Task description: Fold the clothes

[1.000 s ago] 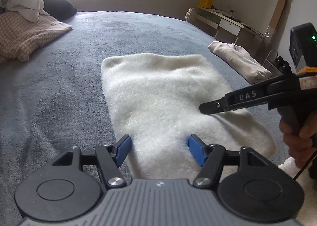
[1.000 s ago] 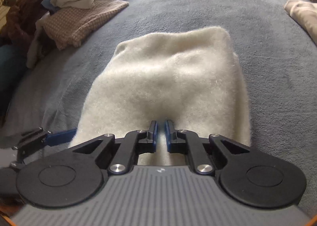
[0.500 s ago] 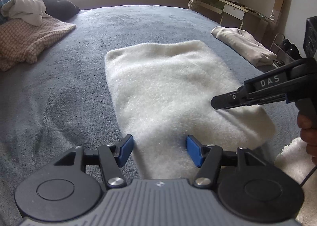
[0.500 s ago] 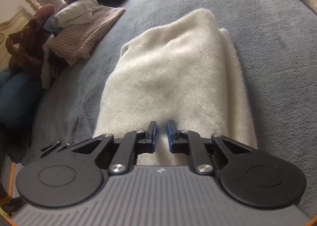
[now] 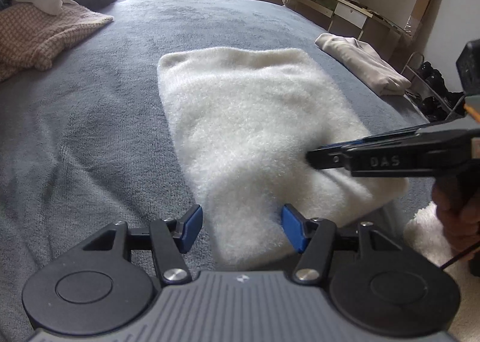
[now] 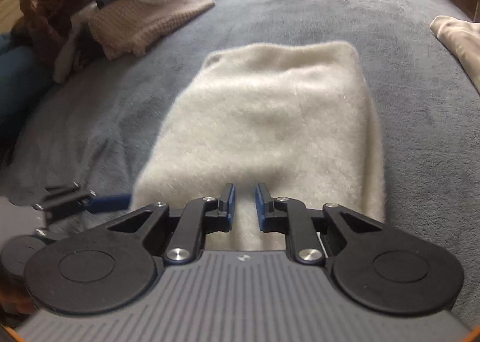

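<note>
a: so, where does the fold stand?

b: the white fuzzy garment [image 5: 255,132] lies flat as a folded rectangle in the middle of the grey bedspread [image 5: 90,132], its near end right at both tools. the folded beige garment [image 5: 363,63] sits well apart at the bed's far right edge, and the pile of clothes [image 6: 120,12] is off at the far left.

a: what's different from a second ago?

b: the right gripper [image 6: 243,204] was nearly clenched over the fleece; now its jaws have parted a little, with a narrow gap showing white pile behind it and nothing pinched. it has also slid sideways across the near end. the left gripper [image 5: 240,229] stays released, jaws standing wide over the garment's near left corner, only slightly narrower than before, and it has hardly moved.

a: so nothing is held?

b: no pad presses on cloth in either view. i'd judge a fold has just been laid down and let go, and the right tool is smoothing or repositioning.

a: next?

b: probably one more fold, bringing the near end toward the far edge, or moving it aside. thick fleece may spring back open.
</note>
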Tool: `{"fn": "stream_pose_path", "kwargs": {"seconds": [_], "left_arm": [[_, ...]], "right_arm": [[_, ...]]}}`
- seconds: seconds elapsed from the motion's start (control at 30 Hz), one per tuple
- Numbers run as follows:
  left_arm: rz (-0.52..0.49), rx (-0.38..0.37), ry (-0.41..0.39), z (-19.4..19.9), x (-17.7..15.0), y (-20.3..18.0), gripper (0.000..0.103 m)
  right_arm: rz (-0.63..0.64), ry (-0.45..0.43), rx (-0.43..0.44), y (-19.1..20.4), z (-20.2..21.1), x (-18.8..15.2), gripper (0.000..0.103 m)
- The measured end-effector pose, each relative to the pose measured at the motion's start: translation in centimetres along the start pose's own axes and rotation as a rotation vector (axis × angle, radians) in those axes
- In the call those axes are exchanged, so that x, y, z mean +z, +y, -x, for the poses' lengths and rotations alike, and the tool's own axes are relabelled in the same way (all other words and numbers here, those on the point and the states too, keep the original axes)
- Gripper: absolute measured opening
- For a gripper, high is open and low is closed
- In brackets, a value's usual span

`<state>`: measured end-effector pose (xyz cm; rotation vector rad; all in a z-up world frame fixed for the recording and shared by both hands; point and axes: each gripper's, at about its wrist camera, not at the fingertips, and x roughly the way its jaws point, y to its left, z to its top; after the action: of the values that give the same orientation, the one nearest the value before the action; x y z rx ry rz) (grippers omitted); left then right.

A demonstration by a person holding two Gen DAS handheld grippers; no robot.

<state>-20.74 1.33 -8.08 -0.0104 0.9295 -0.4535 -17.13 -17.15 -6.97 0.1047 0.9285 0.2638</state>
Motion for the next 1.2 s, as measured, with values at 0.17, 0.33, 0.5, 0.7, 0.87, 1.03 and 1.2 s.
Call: {"fn": "stream_pose_path", "kwargs": {"seconds": [0.17,0.33,0.5,0.7,0.87,1.03,1.2], "left_arm": [[0.044,-0.034,0.012,-0.2,-0.3,0.8,0.058],[0.094,-0.068,0.035,-0.6,-0.5,1.6,0.057],[0.105,-0.088,0.046,-0.6,-0.7,2.1,0.056],[0.143,-0.101,0.077,-1.2,-0.6,2.5,0.056],[0.129,-0.112,0.067,-0.9,-0.8,2.6,0.055],[0.128,-0.115,0.031,1.4,-0.9,3.8,0.054],[0.119,-0.063,0.004,3.0,-0.9,5.1,0.054]], "right_arm": [[-0.014,0.016,-0.022,0.7,0.5,0.9,0.015],[0.037,0.036,0.003,2.3,0.4,0.3,0.014],[0.035,0.045,-0.008,2.7,0.1,0.0,0.014],[0.125,0.057,-0.064,4.6,0.1,-0.4,0.014],[0.124,0.072,-0.087,4.5,-0.3,-0.9,0.013],[0.134,0.062,-0.075,5.5,1.5,-1.0,0.014],[0.084,0.115,-0.088,4.0,-0.4,-1.9,0.014]]}}
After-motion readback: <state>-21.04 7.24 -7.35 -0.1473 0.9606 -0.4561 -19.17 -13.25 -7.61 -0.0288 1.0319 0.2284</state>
